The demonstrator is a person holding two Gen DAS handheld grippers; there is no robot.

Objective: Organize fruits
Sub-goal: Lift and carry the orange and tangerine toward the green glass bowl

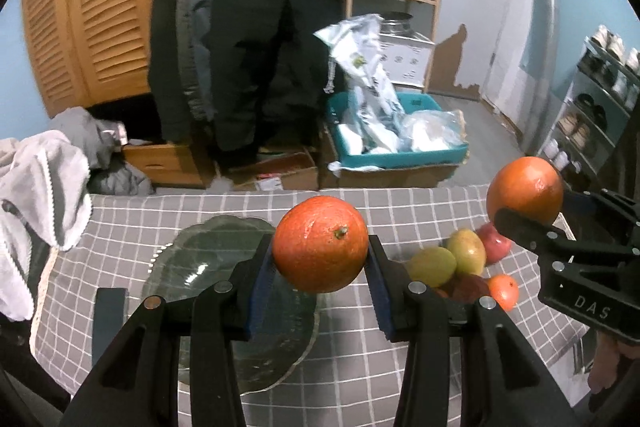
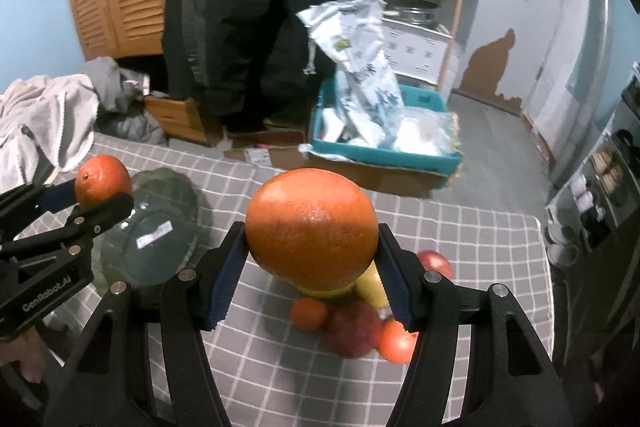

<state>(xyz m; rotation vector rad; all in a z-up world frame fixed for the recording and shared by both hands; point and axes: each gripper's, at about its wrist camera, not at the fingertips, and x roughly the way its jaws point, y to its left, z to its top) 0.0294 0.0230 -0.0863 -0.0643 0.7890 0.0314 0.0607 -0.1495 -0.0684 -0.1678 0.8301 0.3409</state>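
The left tongs [image 1: 320, 259] clamp one orange [image 1: 320, 244] above the glass plate [image 1: 208, 255]; the right tongs [image 2: 312, 267] clamp another orange [image 2: 312, 233] above the fruit pile [image 2: 352, 327], right of that plate.

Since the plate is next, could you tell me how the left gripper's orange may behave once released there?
The orange is round, so it may roll. The glass plate looks smooth and shallow, so it might not stop it. Its firm-looking peel should tolerate gentle placement.

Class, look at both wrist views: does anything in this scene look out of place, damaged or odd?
Yes. The wall paint has peeled off, baring brown patches. On the table, nothing stands out: each gripper holds an orange.
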